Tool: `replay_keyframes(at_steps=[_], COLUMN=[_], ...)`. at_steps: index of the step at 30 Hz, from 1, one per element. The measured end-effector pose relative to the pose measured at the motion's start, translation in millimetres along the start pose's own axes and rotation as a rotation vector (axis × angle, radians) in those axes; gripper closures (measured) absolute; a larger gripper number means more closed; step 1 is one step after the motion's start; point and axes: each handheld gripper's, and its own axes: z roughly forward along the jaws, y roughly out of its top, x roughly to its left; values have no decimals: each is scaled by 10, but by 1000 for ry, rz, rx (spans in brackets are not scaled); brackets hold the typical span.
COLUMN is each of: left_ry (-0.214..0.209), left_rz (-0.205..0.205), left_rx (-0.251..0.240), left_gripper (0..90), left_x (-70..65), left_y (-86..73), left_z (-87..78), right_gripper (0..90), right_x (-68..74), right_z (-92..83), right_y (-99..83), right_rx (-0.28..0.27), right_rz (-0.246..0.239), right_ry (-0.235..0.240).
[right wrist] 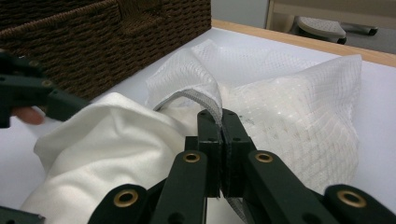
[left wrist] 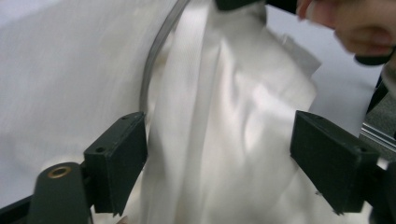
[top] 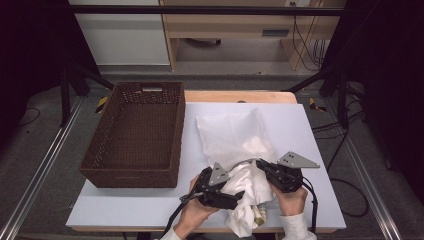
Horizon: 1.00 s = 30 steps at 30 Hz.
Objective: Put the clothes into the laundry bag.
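A white mesh bag lies on the table with its mouth toward me. A white cloth spills out of that mouth toward the front edge. My right gripper is shut on the bag's grey rim and holds it up off the cloth. My left gripper is open. In the left gripper view its jaws stand wide on either side of a fold of the cloth without pressing on it, and the mesh lies to the left of the rim.
A brown woven basket stands on the left half of the table, close beside the bag. The table's front edge runs just under the cloth and my hands. A wooden shelf unit stands beyond the table.
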Motion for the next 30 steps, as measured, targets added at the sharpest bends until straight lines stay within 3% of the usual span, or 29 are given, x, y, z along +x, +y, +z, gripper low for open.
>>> replay_keyframes(at_steps=[1,3,4,6,8,11,15,19,20,24,27,30], left_ry=[2,-51,-68,-67,-67,-42,4,84,92,79,62,55], left_rz=[-24,-88,-127,-123,-120,-61,7,31,18,6,-2,3], left_rx=[-8,-46,-41,-37,-31,-47,-52,32,45,41,11,-20], left_gripper=[207,320,371,557,658,783,797,788,779,726,652,474], left_x=[14,60,102,116,99,0,-126,-98,-54,45,75,77], left_y=[-66,-165,-193,-181,-125,16,215,347,377,417,370,284], left_z=[6,49,134,211,285,298,347,593,697,833,813,691], right_gripper=[889,888,889,889,889,889,889,889,889,889,889,889], right_x=[1,1,4,11,19,19,25,40,45,61,19,4], right_z=[2,13,16,31,42,47,30,-20,-28,-34,-18,-11], right_y=[-1,-1,-2,-7,-10,-8,3,32,37,47,15,5], right_rx=[1,0,2,8,13,11,-2,-31,-38,-30,-18,-13], right_rz=[-2,0,-2,-6,-3,-2,-3,-5,-2,-14,6,3], right_ry=[-1,1,0,2,5,11,14,24,32,25,22,15])
